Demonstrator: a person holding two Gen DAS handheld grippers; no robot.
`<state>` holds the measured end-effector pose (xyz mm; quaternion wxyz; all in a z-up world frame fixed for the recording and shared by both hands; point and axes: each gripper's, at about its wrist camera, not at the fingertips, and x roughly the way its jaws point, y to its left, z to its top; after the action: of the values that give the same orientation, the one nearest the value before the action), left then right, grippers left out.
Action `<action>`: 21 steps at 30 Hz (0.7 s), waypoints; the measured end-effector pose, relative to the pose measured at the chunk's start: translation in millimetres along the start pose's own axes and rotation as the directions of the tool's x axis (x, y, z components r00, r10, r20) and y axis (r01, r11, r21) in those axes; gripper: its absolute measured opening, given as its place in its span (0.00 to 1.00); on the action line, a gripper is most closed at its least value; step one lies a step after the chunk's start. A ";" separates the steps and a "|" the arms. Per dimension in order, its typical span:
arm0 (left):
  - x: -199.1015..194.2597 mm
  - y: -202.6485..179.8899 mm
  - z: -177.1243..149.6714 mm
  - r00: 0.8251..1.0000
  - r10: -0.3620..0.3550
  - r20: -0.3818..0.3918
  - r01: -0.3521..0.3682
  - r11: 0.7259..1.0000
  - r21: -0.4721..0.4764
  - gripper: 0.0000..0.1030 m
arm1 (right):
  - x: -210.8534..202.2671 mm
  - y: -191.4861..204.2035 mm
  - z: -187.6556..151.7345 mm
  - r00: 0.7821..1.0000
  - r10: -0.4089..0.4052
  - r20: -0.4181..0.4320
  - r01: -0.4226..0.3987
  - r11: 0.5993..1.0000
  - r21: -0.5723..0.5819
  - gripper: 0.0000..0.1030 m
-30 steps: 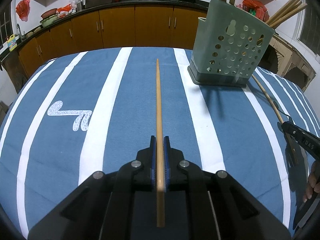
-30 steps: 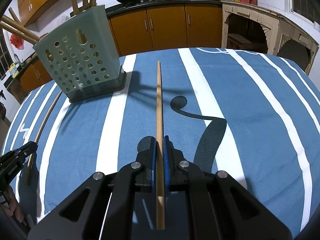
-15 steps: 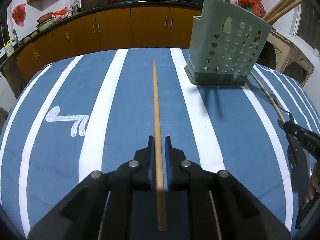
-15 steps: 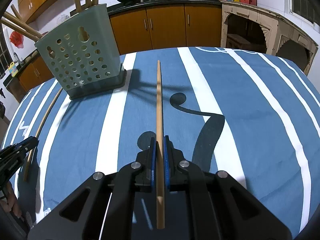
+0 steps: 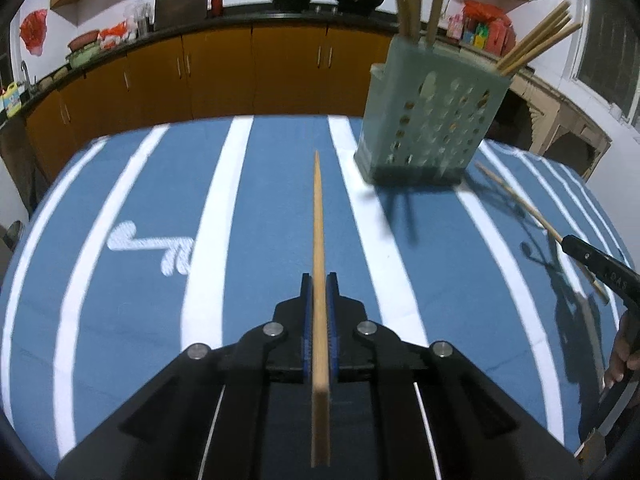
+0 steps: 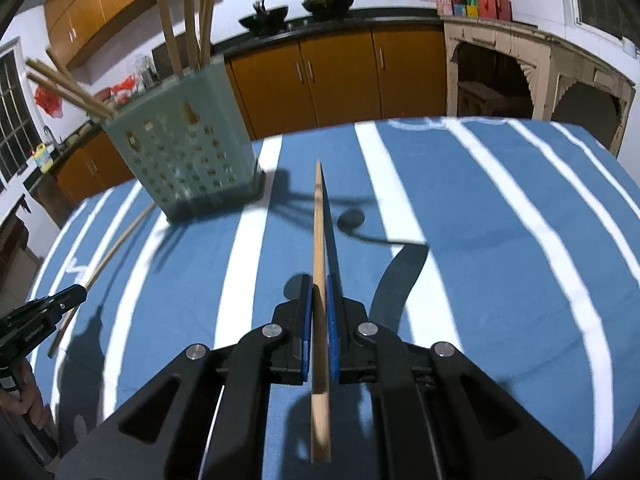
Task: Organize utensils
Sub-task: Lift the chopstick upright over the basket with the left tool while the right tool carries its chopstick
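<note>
1. Chopstick (image 5: 319, 240) in the left wrist view: the left hand-held gripper (image 5: 319, 280) is closed on this wooden stick, its blue pads pressed to either side, and the stick runs straight forward with its pointed tip over the blue, white-striped cloth (image 5: 132, 208) on the counter.
2. Ahead and to the right stands the pale green perforated utensil holder (image 5: 430, 120), with several chopsticks leaning out of its top (some upright, some splayed to the right).
3. At the right edge of this view the right hand-held gripper (image 5: 568, 240) shows as a dark tip clamped on a second chopstick (image 5: 516, 200), which reaches towards the holder's base; a person's fingers (image 5: 620, 356) show below it.
4. In the right wrist view, the right hand-held gripper (image 6: 319, 282) is likewise closed on its chopstick (image 6: 319, 240), the stick pointing forward above the striped cloth (image 6: 500, 220), its shadow just to the right of it.
5. The utensil holder (image 6: 180, 148) stands ahead and to the left, with sticks rising from it.
6. At the left edge the left hand-held gripper (image 6: 80, 291) holds the other chopstick (image 6: 116, 240), angled towards the holder.
</note>
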<state>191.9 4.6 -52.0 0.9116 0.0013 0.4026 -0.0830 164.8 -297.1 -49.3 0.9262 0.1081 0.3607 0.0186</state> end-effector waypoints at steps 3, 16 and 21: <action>-16.3 0.1 6.6 0.999 -0.008 0.046 0.008 1.000 0.001 0.08 | -12.3 -3.3 8.0 0.999 0.007 0.040 -0.007 1.000 0.011 0.08; -75.7 0.0 39.0 0.966 -0.036 0.254 0.044 0.999 -0.026 0.07 | -52.6 -0.2 32.8 0.977 0.049 0.207 -0.048 0.999 -0.008 0.08; -83.1 2.3 43.2 0.958 -0.042 0.283 0.057 0.997 -0.046 0.07 | -55.7 1.6 34.7 0.974 0.054 0.221 -0.053 0.999 -0.010 0.08</action>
<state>169.0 16.4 38.1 0.9570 -0.0450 0.2705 -0.0945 147.0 -308.2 12.9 0.9600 0.1172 0.2524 0.0320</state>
